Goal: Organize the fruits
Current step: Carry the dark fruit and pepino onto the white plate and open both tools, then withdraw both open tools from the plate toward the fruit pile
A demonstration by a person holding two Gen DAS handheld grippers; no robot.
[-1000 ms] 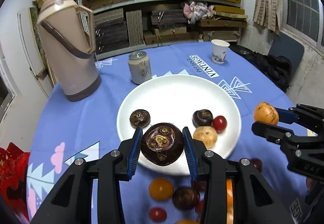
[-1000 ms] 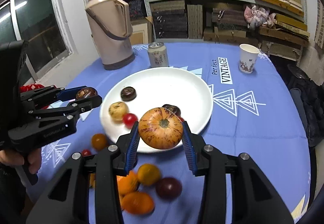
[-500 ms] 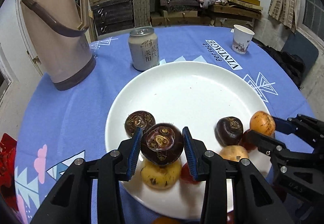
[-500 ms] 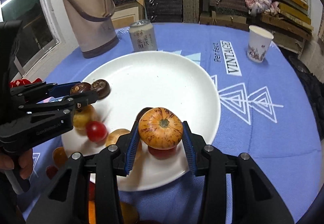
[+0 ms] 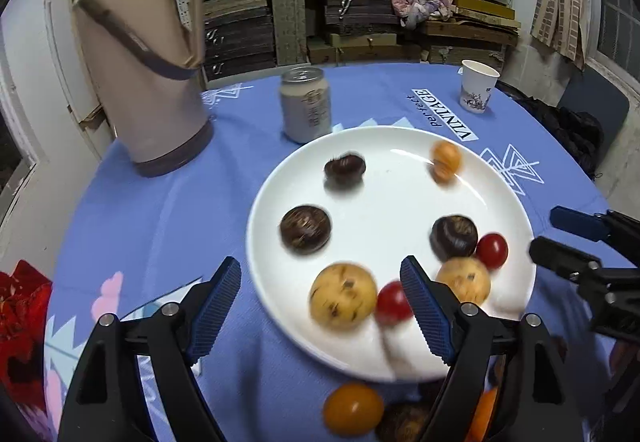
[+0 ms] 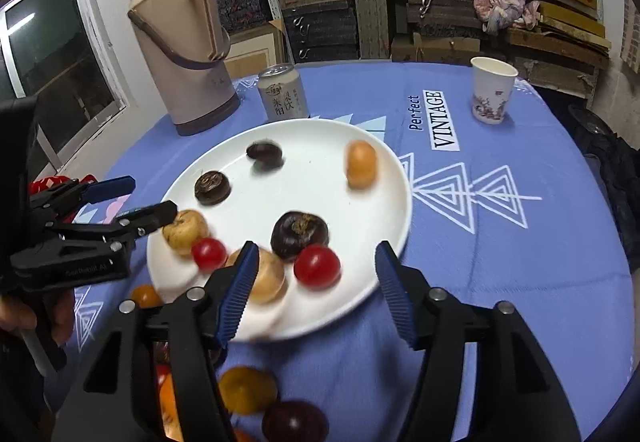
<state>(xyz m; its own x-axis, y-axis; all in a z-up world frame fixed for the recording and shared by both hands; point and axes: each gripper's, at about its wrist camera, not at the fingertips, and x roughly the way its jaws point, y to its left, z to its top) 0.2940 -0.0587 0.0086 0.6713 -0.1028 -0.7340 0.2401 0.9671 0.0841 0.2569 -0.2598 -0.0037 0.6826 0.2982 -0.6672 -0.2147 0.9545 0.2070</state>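
Observation:
A white plate (image 5: 400, 218) (image 6: 384, 178) holds several fruits: dark brown ones (image 5: 305, 229) (image 6: 299, 234), yellow spotted ones (image 5: 343, 295), red cherry tomatoes (image 6: 317, 267). A blurred dark fruit (image 5: 345, 167) (image 6: 264, 152) and a blurred orange striped fruit (image 5: 445, 160) (image 6: 361, 163) lie far on the plate. My left gripper (image 5: 320, 302) (image 6: 132, 198) is open and empty at the plate's near-left edge. My right gripper (image 6: 314, 282) (image 5: 560, 238) is open and empty at the plate's near-right edge.
Loose orange and dark fruits (image 6: 247, 389) (image 5: 353, 408) lie on the blue tablecloth in front of the plate. A beige thermos (image 5: 140, 54), a drink can (image 5: 306, 109) and a paper cup (image 5: 478, 85) stand behind the plate. Shelves fill the background.
Both grippers opened. The dark fruit left my left gripper and the orange striped fruit left my right gripper; both now lie blurred at the plate's far side. Both grippers drew back slightly.

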